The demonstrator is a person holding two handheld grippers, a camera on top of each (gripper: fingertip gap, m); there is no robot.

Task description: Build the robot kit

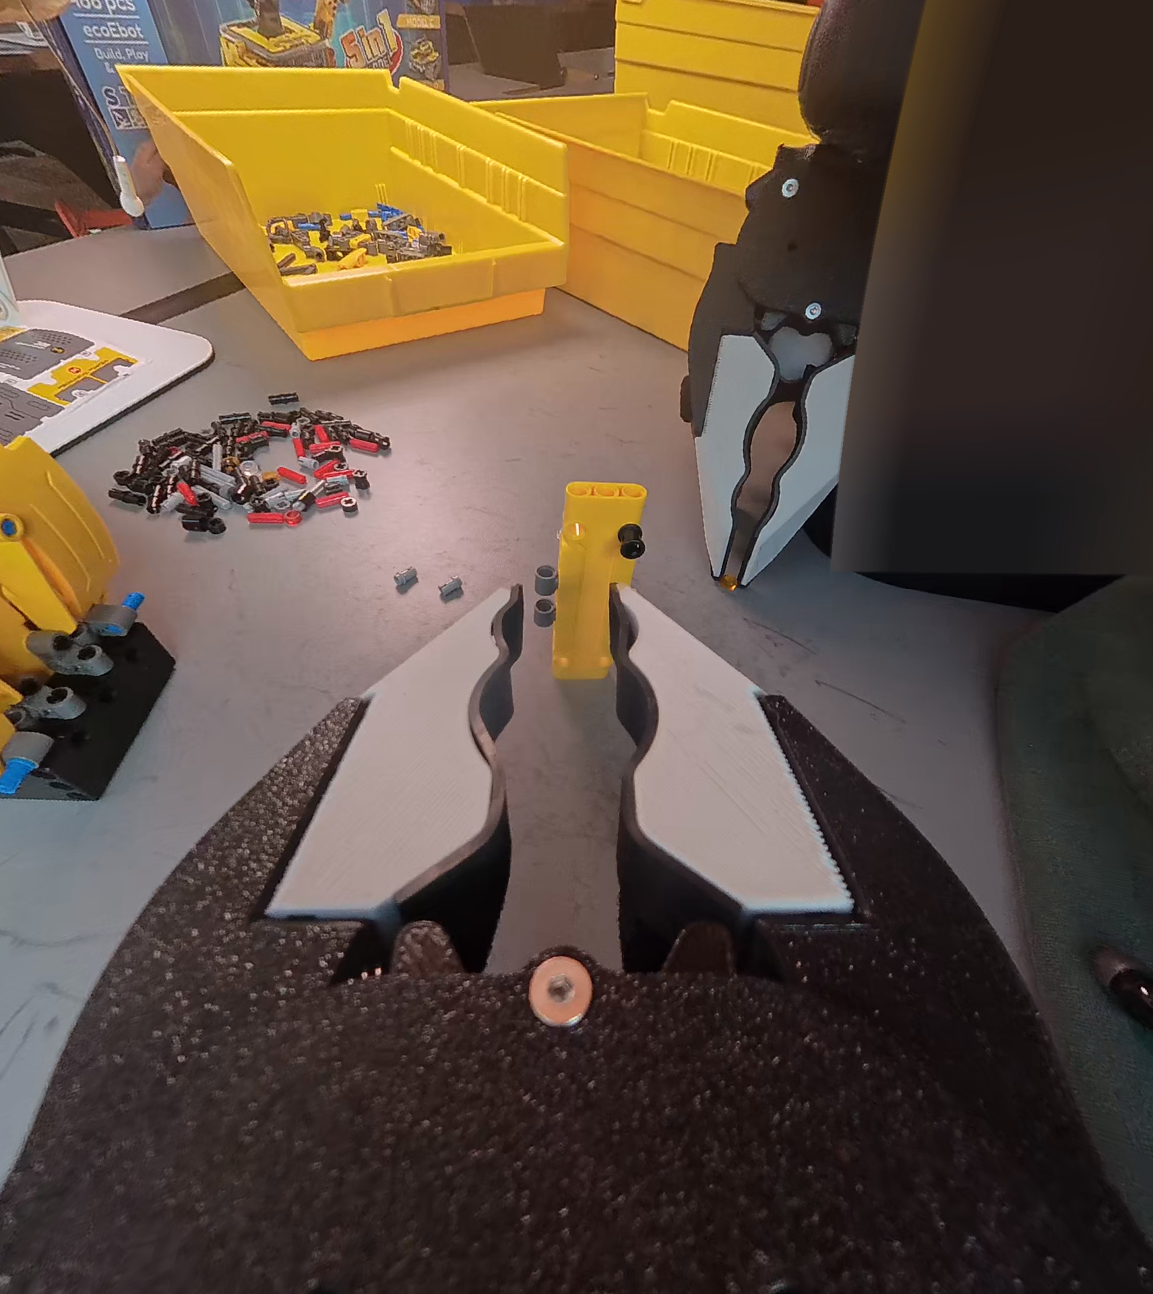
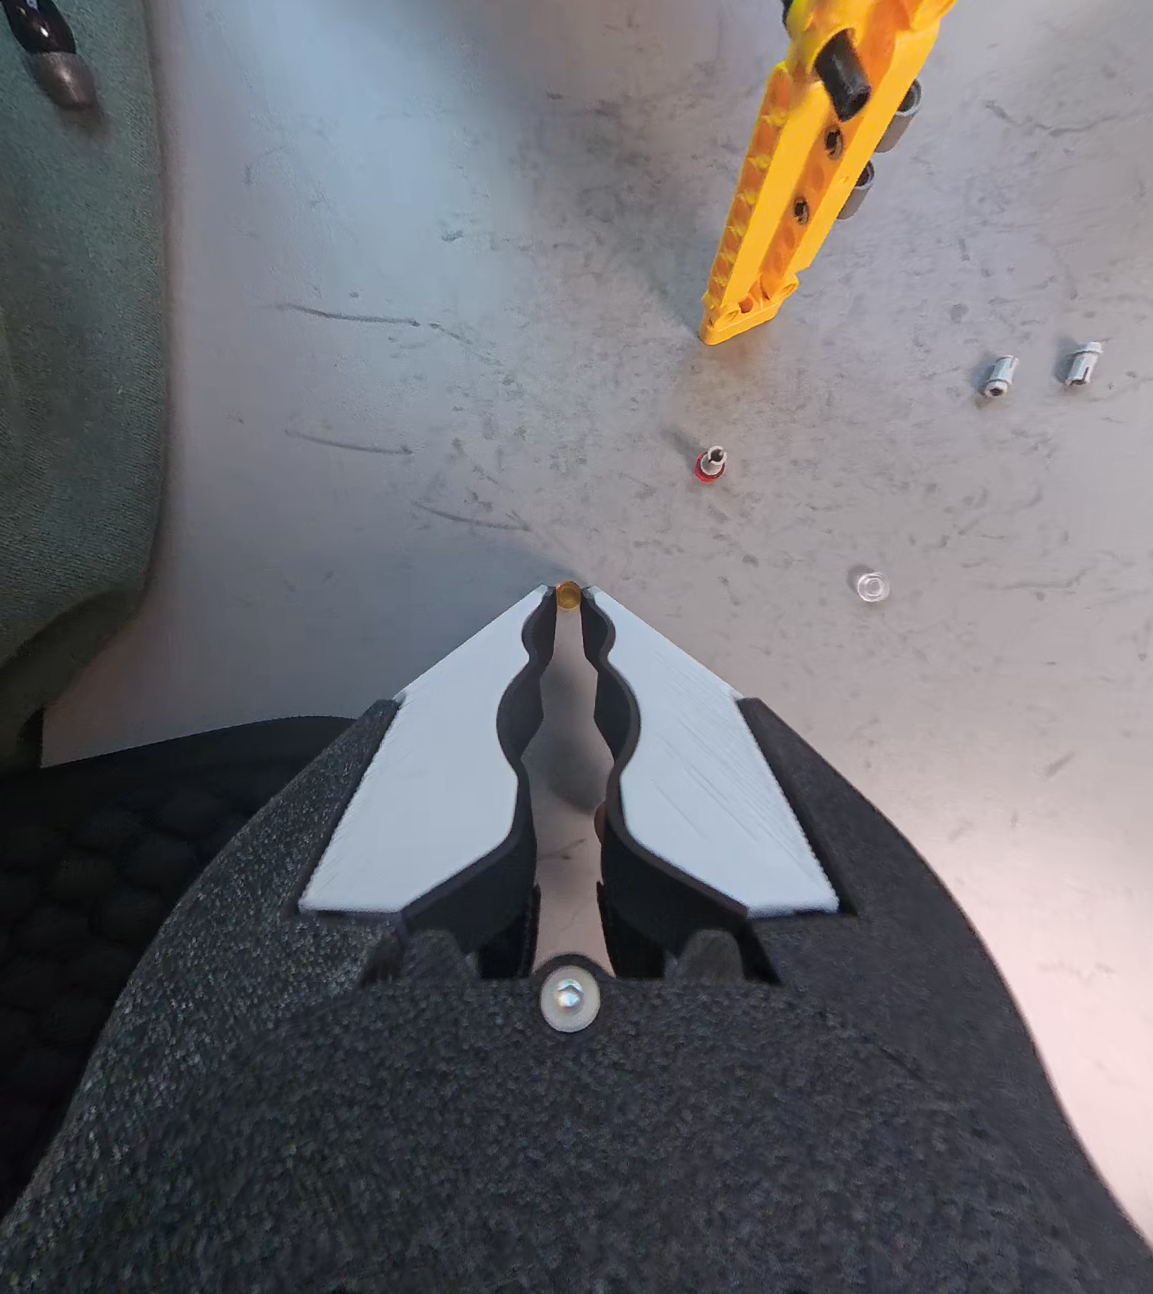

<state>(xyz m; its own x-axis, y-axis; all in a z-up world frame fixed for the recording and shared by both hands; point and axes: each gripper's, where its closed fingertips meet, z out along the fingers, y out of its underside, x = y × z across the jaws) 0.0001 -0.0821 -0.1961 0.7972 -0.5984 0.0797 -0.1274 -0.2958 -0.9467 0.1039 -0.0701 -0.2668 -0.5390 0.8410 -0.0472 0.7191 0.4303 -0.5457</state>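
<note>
We hold the yellow beam point(image 1: 584, 602) upright in the left gripper point(image 1: 563, 599) jaws, mid-bench | right gripper point(image 2: 567, 595) pinches an amber stud point(image 2: 567, 595) | loose grey pins point(image 2: 1035, 374) unfitted

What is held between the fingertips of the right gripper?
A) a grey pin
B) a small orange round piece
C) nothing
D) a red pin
B: the right gripper is shut on a small orange round piece at its tips, while the red pin and the grey pins lie apart on the table.
</note>
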